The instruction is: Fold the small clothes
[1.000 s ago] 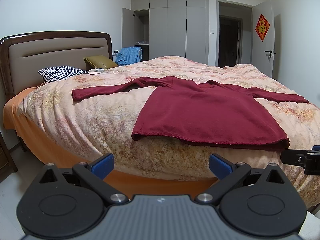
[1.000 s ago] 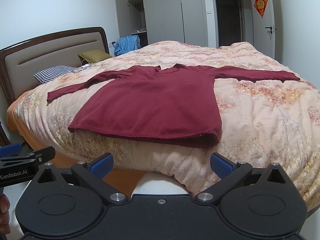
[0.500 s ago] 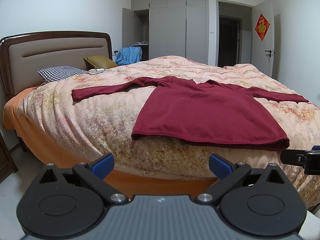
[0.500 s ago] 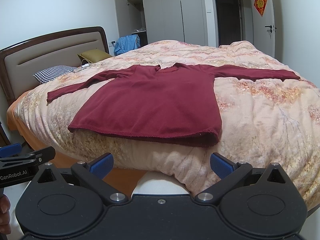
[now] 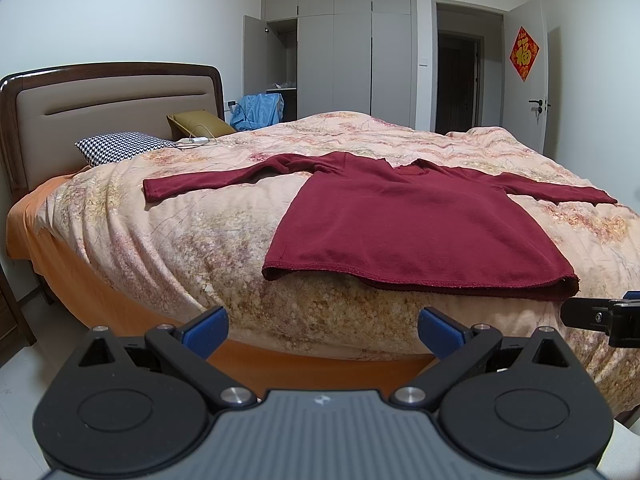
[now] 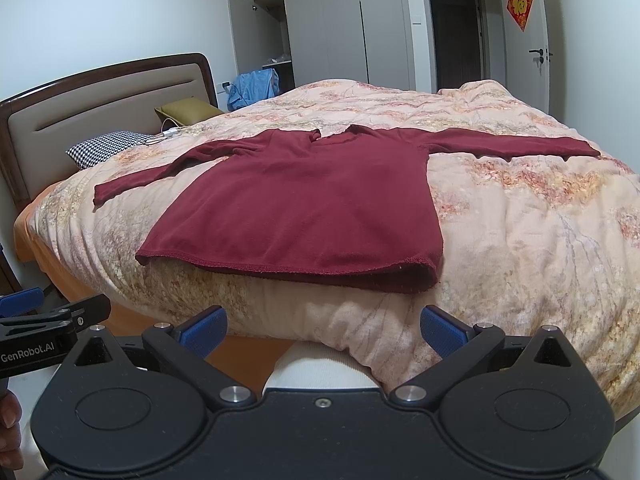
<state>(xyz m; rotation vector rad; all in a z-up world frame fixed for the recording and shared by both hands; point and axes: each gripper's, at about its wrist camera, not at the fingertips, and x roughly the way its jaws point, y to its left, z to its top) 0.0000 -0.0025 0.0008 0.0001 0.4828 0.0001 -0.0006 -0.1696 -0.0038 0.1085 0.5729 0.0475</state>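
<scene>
A dark red long-sleeved top [image 5: 408,224] [image 6: 312,208] lies flat on the bed with both sleeves spread out and its hem toward me at the bed's near edge. My left gripper [image 5: 322,330] hangs open below and in front of the hem, off the bed, with nothing between its blue-tipped fingers. My right gripper [image 6: 322,330] is also open and empty, level with the bed's edge, below the hem's right part. Each gripper shows at the edge of the other's view: the right gripper [image 5: 600,316] and the left gripper [image 6: 52,320].
The bed carries a floral peach quilt [image 5: 180,240] over an orange sheet [image 5: 80,280]. A checked pillow [image 5: 120,146], an olive cushion [image 5: 200,122] and a white charger [image 5: 196,141] lie near the padded headboard [image 5: 100,112]. Wardrobe [image 5: 352,48] and open doorway [image 5: 460,80] stand behind.
</scene>
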